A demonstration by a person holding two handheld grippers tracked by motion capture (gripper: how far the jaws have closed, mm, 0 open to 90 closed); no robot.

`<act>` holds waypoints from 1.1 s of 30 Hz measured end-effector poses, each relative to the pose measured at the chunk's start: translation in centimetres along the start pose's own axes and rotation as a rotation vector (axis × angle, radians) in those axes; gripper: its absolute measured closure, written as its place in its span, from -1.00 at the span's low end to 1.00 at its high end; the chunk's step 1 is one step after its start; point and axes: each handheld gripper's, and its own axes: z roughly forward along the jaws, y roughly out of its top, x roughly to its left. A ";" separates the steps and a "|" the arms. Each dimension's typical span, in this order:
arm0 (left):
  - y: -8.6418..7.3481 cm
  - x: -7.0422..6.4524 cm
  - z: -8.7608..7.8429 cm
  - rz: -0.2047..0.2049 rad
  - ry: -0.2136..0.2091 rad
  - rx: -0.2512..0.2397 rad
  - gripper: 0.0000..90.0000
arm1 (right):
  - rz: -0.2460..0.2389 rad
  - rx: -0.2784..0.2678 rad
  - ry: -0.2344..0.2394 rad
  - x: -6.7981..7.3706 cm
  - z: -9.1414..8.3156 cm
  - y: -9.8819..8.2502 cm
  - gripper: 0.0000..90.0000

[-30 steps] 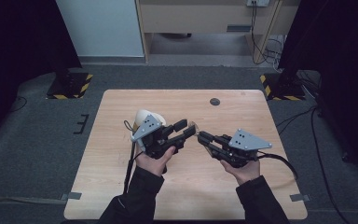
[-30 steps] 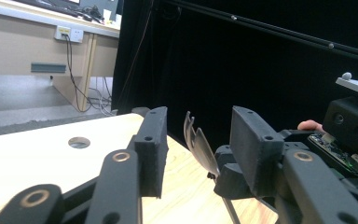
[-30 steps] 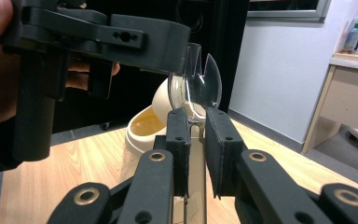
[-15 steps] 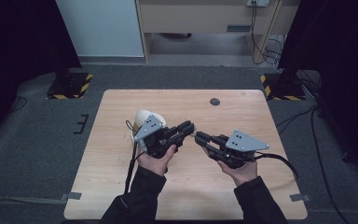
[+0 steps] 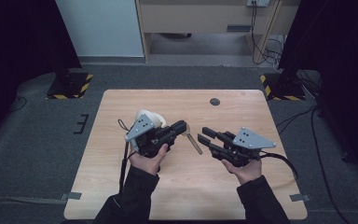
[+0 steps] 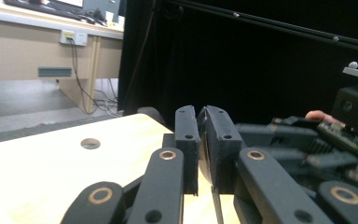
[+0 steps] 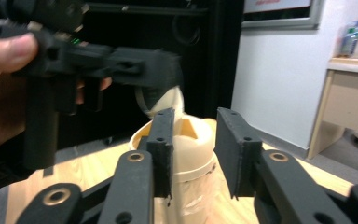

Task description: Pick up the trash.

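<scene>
Left tongs clamp a flat spoon by its end; right tongs narrowly parted, empty; thin grip risks dropping it onto the tabletop.

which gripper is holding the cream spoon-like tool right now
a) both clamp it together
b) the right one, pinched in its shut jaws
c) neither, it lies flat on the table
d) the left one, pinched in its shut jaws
d: the left gripper has its jaws shut on the spoon, whose handle slants out below the jaw tips, while the right gripper stands apart from it with a gap between its jaws, which have just been opening.
</scene>
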 end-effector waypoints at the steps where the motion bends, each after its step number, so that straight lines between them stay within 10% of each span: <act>1: 0.1 0.2 -0.4 0.003 0.006 -0.003 0.86 | 0.004 -0.005 -0.008 -0.2 -0.2 0.1 0.44; 9: 0.8 2.0 -4.3 0.034 0.065 -0.033 0.86 | 0.056 -0.011 -0.114 -2.4 -1.8 -0.4 0.12; 24: 1.4 5.5 -10.4 0.057 0.183 -0.080 0.85 | 0.196 0.174 -0.376 -7.8 -7.1 -7.3 -0.42; 33: 1.7 6.7 -11.6 0.060 0.211 -0.113 0.85 | 0.222 0.251 -0.414 -8.7 -7.9 -9.7 -0.51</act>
